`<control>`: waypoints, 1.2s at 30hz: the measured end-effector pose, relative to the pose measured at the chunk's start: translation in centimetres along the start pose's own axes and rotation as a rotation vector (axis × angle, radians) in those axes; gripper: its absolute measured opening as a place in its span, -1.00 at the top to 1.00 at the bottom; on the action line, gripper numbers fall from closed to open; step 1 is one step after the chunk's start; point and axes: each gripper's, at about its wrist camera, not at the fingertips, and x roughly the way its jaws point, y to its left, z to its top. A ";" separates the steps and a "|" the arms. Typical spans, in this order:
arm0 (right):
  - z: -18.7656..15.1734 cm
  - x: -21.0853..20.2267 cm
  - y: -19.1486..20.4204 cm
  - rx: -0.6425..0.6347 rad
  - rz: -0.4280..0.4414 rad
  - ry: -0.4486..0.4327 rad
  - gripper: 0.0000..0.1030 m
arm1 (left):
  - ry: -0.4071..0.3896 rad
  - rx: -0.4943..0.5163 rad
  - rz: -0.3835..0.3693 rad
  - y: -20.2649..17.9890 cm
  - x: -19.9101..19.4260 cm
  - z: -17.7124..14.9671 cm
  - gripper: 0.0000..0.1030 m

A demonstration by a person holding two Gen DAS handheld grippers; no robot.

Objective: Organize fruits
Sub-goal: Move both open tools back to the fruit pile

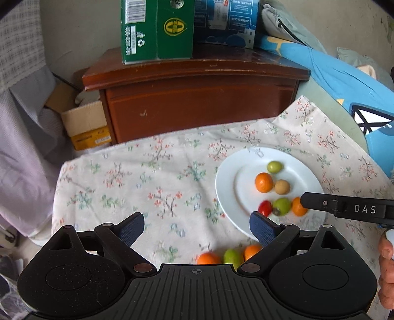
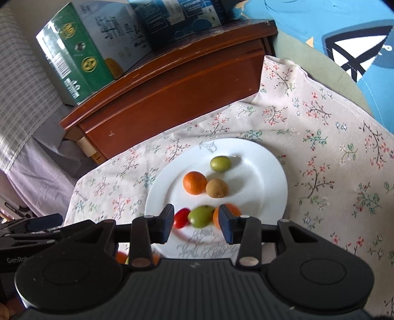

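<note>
Your left claw (image 1: 197,227) is wide open and holds nothing; only the flowery cloth (image 1: 138,187) shows between its blue pads. Just below it, close to the claw's body, three small fruits lie on the cloth in a row: an orange one (image 1: 208,258), a green one (image 1: 232,257) and another orange one (image 1: 252,250). Your right claw (image 2: 195,222) is partly open. A green fruit (image 2: 200,216) lies in the gap between its two pads, but the pads do not press on it. A little red tomato (image 2: 181,217) sits just left of that green fruit, and an orange fruit (image 2: 227,214) peeks out behind the right pad. All three rest on the near part of the white plate (image 2: 270,187). Farther back on the plate you can see an orange mandarin (image 2: 194,183) touching a round tan fruit (image 2: 217,188), and a green fruit (image 2: 220,163) alone behind them. The plate sits on the cloth. Behind the cloth stands a brown wooden cabinet (image 1: 197,108) with a green box (image 1: 157,29) and a dark blue box (image 1: 226,22) on top. A blue pillow (image 1: 344,81) lies to the right. Part of your hand (image 1: 386,265) shows at the right edge of the left view.
</note>
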 end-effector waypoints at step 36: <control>-7.7 0.3 3.4 -0.147 0.064 0.161 0.24 | 0.170 0.011 0.001 -0.9 -0.7 -10.5 -0.83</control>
